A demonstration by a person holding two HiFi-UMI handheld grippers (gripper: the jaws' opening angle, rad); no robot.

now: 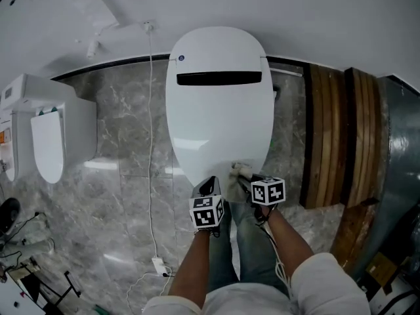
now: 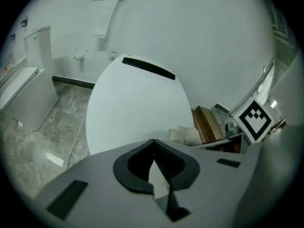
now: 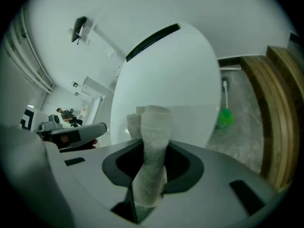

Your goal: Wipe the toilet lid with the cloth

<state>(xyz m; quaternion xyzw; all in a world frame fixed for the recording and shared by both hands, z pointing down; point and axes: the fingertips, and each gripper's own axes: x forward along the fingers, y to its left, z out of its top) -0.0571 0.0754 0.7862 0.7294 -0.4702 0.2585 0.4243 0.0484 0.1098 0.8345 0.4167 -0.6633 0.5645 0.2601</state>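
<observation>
A white toilet with a shut lid [image 1: 220, 104] fills the middle of the head view. A pale folded cloth [image 3: 151, 146] is pinched in my right gripper [image 1: 244, 178] and its free end rests at the lid's near edge [image 1: 239, 170]. The same cloth [image 2: 186, 136] shows at the right of the lid [image 2: 137, 108] in the left gripper view. My left gripper [image 1: 209, 189] hangs beside it at the lid's front tip, jaws shut with nothing between them [image 2: 159, 167].
A second white toilet [image 1: 46, 133] stands at the left. A white cable [image 1: 151, 176] runs down the grey marble floor to a plug. Stacked wooden boards [image 1: 335, 136] lean at the right. A green brush [image 3: 224, 118] lies beside the toilet.
</observation>
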